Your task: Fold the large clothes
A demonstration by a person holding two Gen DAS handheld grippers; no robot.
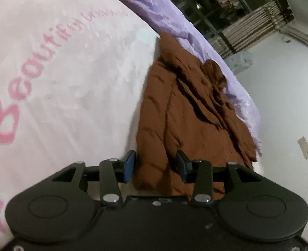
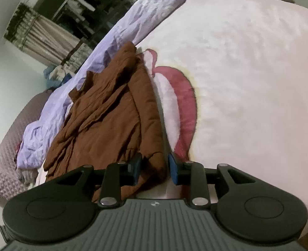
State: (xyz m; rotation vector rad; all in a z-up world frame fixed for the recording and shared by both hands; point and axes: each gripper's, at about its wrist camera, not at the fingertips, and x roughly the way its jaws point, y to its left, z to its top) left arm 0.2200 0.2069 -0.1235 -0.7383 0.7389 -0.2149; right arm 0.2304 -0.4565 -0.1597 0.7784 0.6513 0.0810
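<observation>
A brown quilted garment (image 1: 187,113) lies partly folded on a pink blanket (image 1: 60,73) on a bed. My left gripper (image 1: 156,166) is open, its blue-padded fingers straddling the garment's near edge without closing on it. In the right wrist view the same garment (image 2: 112,115) lies lengthwise, with a crumpled sleeve on its left. My right gripper (image 2: 155,169) is open with the garment's near corner between its fingers. The pink blanket (image 2: 248,83) shows a dark pink printed shape.
A rumpled lilac sheet (image 1: 175,16) runs along the garment's far side, also in the right wrist view (image 2: 74,79). Dark shelves (image 1: 212,6) and curtains (image 2: 47,35) stand beyond the bed. A white wall (image 1: 283,96) and a padded mauve bed edge (image 2: 7,146) are nearby.
</observation>
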